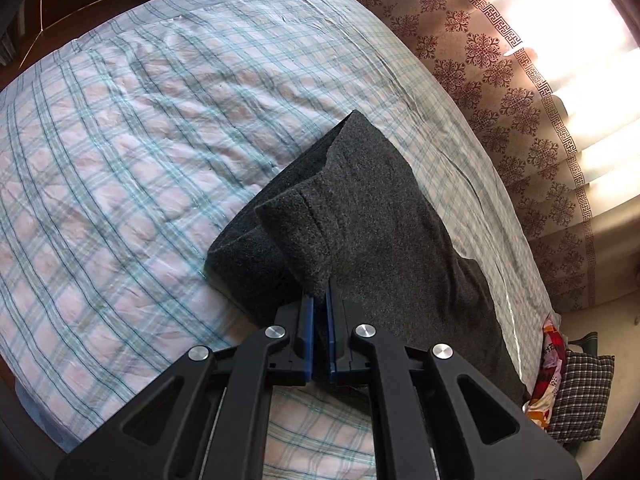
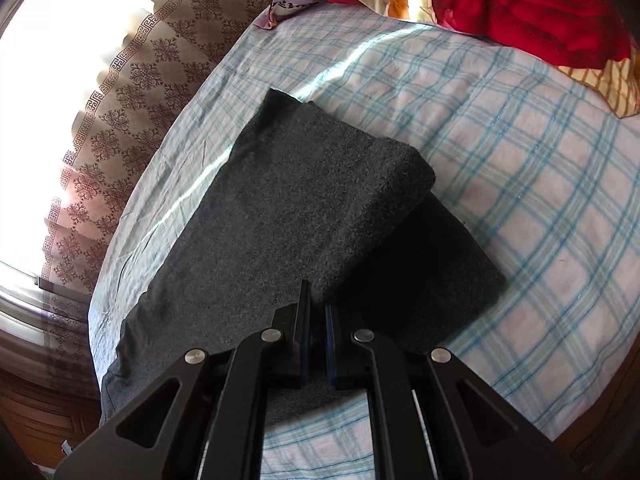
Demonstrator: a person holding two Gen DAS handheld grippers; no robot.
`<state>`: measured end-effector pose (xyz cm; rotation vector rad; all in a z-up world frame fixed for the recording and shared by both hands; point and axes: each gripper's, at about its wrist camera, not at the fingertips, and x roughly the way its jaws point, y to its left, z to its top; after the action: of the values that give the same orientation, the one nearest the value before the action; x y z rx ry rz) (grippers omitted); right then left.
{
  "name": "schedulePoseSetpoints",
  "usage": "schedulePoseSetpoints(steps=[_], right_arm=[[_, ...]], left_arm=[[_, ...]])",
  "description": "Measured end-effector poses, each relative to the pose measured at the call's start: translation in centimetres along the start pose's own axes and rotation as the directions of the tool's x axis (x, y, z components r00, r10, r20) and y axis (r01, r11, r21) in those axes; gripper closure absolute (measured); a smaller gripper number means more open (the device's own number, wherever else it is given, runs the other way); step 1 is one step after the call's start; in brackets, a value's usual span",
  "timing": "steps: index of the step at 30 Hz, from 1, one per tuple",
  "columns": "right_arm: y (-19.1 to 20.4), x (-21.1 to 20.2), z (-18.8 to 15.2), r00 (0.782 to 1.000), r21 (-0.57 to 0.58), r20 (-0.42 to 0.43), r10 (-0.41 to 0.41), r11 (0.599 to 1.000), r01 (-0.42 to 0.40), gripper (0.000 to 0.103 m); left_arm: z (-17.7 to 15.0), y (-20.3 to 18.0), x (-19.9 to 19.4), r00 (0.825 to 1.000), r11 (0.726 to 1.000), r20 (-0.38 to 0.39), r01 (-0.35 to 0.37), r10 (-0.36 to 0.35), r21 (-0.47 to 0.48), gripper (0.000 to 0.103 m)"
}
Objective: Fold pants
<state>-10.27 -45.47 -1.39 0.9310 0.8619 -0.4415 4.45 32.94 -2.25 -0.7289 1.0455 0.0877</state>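
The dark grey fleece pants (image 1: 372, 216) lie on the plaid bed sheet (image 1: 120, 160), partly doubled over. My left gripper (image 1: 320, 300) is shut on a raised edge of the pants and lifts a fold above the lower layer. In the right wrist view the pants (image 2: 288, 200) form a long slab with an upper layer over a darker lower layer. My right gripper (image 2: 318, 300) is shut on the near edge of the upper layer.
The bed sheet (image 2: 520, 200) spreads wide around the pants. A brown patterned curtain (image 1: 500, 80) hangs along the bed's far side, also in the right wrist view (image 2: 120, 80). A red and patterned quilt (image 2: 520, 0) and a checked pillow (image 1: 580, 392) lie at the bed's end.
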Motion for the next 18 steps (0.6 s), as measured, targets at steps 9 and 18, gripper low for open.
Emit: schedulePoseSetpoints(steps=[9,18], right_arm=[[0.3,-3.1,-0.5,0.999,-0.019,0.039,0.025,1.0,-0.024,0.098],[-2.5,0.2,-2.0,0.998,0.0,-0.051,-0.035,0.999,0.035,0.098]], left_arm=[[0.0,0.2,-0.8,1.0,1.0,0.008,0.003,-0.002,-0.021,0.098],[-0.9,0.8,1.6,0.99,0.989,0.001,-0.139,0.14,0.044,0.085]])
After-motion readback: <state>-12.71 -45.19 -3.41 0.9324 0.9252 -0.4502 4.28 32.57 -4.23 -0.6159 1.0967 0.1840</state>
